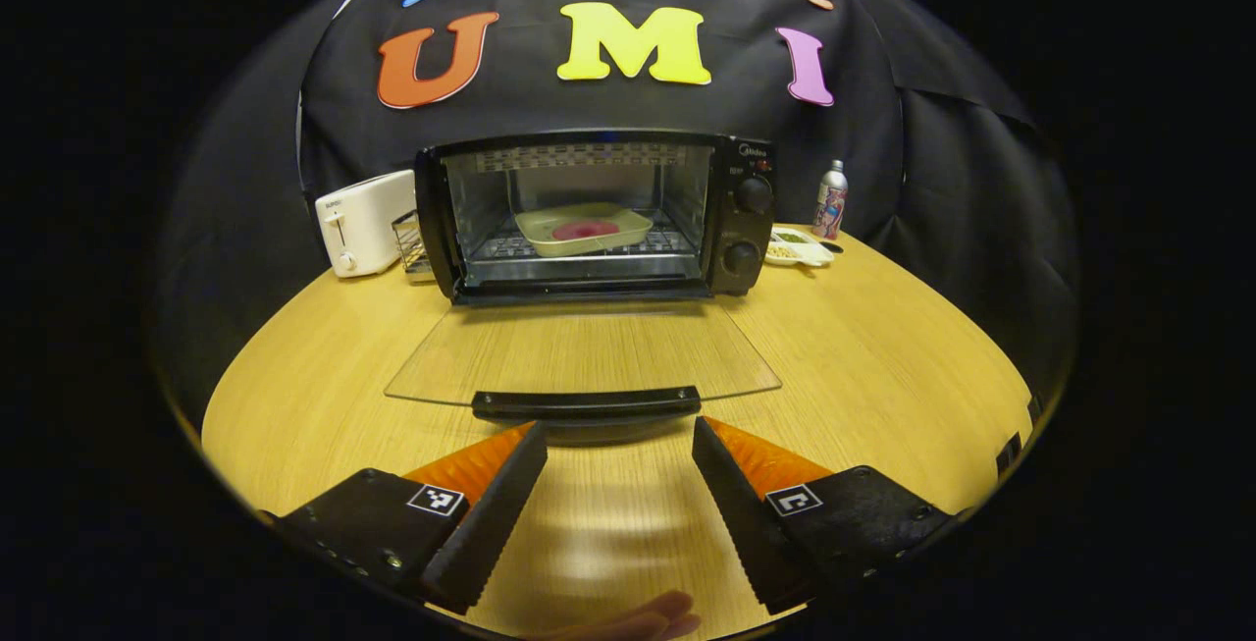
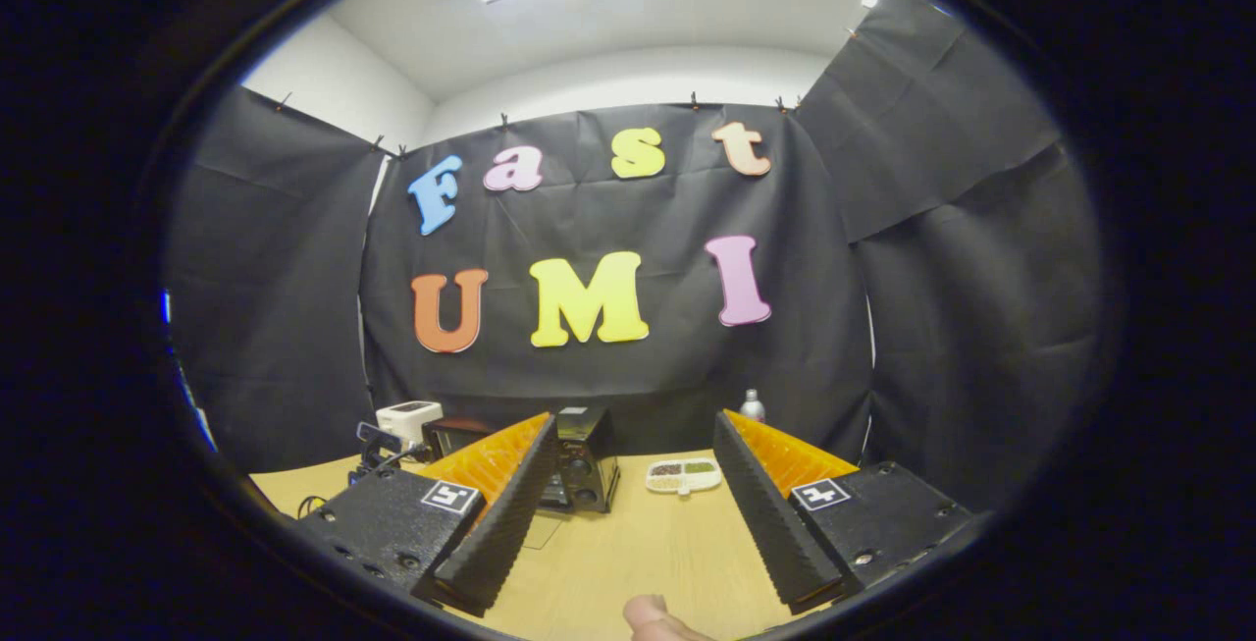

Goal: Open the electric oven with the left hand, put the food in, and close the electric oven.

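Oven [image 1: 589, 214] stands dead ahead of the left gripper [image 1: 619, 459], food tray [image 1: 583, 228] on its rack. Glass door [image 1: 579, 351] lies flat and looks fragile; lift by the rigid handle [image 1: 586, 403] just beyond the spread, empty fingers. Right gripper [image 2: 636, 489] is likewise released.

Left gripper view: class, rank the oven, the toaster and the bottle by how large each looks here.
1. Oven, clearly largest.
2. Toaster.
3. Bottle, smallest.
All three stand at the table's far side, so nearness hardly skews this order.
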Demonstrator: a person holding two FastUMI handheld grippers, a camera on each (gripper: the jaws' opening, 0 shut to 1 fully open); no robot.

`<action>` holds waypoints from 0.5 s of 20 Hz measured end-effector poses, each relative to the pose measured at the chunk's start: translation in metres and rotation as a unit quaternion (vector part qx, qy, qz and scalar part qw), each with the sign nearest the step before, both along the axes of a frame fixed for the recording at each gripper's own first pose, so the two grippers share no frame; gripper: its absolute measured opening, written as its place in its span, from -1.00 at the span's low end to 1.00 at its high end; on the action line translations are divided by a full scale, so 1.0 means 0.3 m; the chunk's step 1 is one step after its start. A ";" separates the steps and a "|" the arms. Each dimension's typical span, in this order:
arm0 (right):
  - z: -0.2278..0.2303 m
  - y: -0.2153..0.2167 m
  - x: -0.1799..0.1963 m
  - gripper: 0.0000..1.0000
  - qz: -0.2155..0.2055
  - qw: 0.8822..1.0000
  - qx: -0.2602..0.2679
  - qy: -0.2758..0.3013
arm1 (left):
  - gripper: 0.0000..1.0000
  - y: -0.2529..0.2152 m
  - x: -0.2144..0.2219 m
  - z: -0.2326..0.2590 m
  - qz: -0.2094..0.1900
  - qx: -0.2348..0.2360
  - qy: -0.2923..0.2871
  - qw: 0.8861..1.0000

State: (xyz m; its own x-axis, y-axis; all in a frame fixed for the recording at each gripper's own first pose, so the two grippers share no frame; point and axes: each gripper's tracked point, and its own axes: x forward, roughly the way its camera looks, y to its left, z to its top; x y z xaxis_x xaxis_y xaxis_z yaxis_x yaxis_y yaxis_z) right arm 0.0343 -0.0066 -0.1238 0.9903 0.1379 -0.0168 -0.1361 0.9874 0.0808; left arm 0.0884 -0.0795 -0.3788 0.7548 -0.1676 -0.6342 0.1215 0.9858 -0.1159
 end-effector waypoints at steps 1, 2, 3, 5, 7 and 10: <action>-0.009 -0.003 0.006 0.92 0.001 1.000 0.002 0.003 | 0.91 -0.003 0.002 -0.005 0.001 0.001 0.002 1.000; -0.021 -0.010 0.012 0.92 -0.001 1.000 0.001 0.007 | 0.92 -0.001 0.015 -0.010 0.002 0.000 -0.002 1.000; -0.033 -0.016 0.016 0.92 -0.001 1.000 0.002 0.013 | 0.92 0.005 0.027 -0.011 0.006 -0.001 -0.002 1.000; -0.045 -0.007 0.012 1.00 0.006 1.000 0.003 0.021 | 0.92 0.010 0.051 -0.018 0.009 -0.001 -0.004 1.000; -0.040 -0.017 0.013 0.92 0.004 1.000 -0.002 0.021 | 0.92 0.029 0.068 -0.044 0.016 0.005 0.007 1.000; -0.024 -0.017 0.002 0.92 0.003 1.000 -0.011 0.013 | 0.92 0.047 0.070 -0.073 0.026 0.013 0.021 0.999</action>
